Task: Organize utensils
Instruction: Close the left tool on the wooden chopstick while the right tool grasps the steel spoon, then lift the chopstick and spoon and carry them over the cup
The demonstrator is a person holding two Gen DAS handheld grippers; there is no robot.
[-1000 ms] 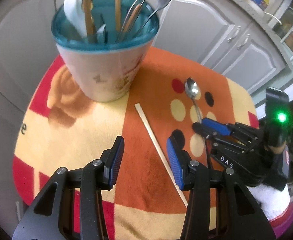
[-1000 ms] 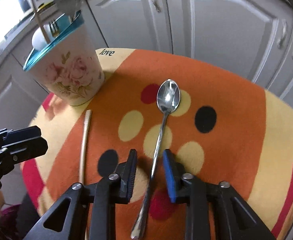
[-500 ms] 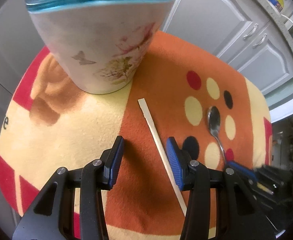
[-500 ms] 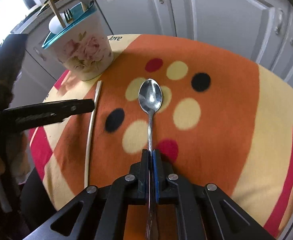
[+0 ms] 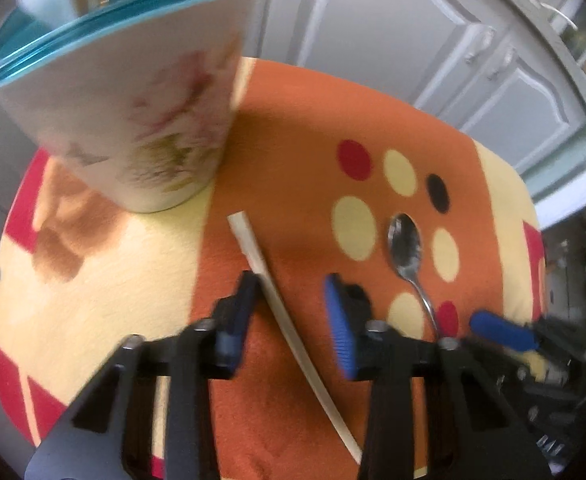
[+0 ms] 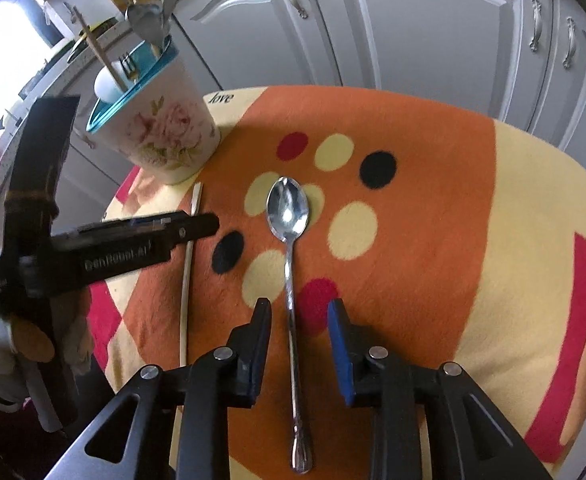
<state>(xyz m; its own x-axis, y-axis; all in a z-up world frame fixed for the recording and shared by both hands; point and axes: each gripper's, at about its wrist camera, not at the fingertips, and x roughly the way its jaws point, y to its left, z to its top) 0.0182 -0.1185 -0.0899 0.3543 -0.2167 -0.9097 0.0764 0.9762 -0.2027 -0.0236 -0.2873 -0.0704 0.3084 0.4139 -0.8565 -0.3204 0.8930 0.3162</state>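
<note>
A pale chopstick (image 5: 289,328) lies on the orange cloth, running between the fingers of my left gripper (image 5: 291,284). The jaws are closing; the stick sits close by the left finger and clear of the blue right pad (image 5: 341,332). A metal spoon (image 6: 289,240) lies flat on the cloth, its handle between the fingers of my right gripper (image 6: 299,308). Those jaws are opening and neither pad touches the handle. The floral cup (image 6: 161,136) with a teal rim holds several utensils at the back left. From the right wrist view, the left gripper (image 6: 209,224) hovers over the chopstick (image 6: 187,280).
The spotted cloth (image 6: 433,200) covers a small round top whose edges drop away on every side. Grey cabinet doors (image 6: 433,32) stand close behind it. A gloved hand (image 6: 29,340) holds the left gripper at the left edge. The cup (image 5: 133,120) looms near the left gripper.
My left gripper came down over the chopstick and its jaws narrowed around it. My right gripper had shut on the spoon handle, then spread apart; the spoon stays on the cloth.
</note>
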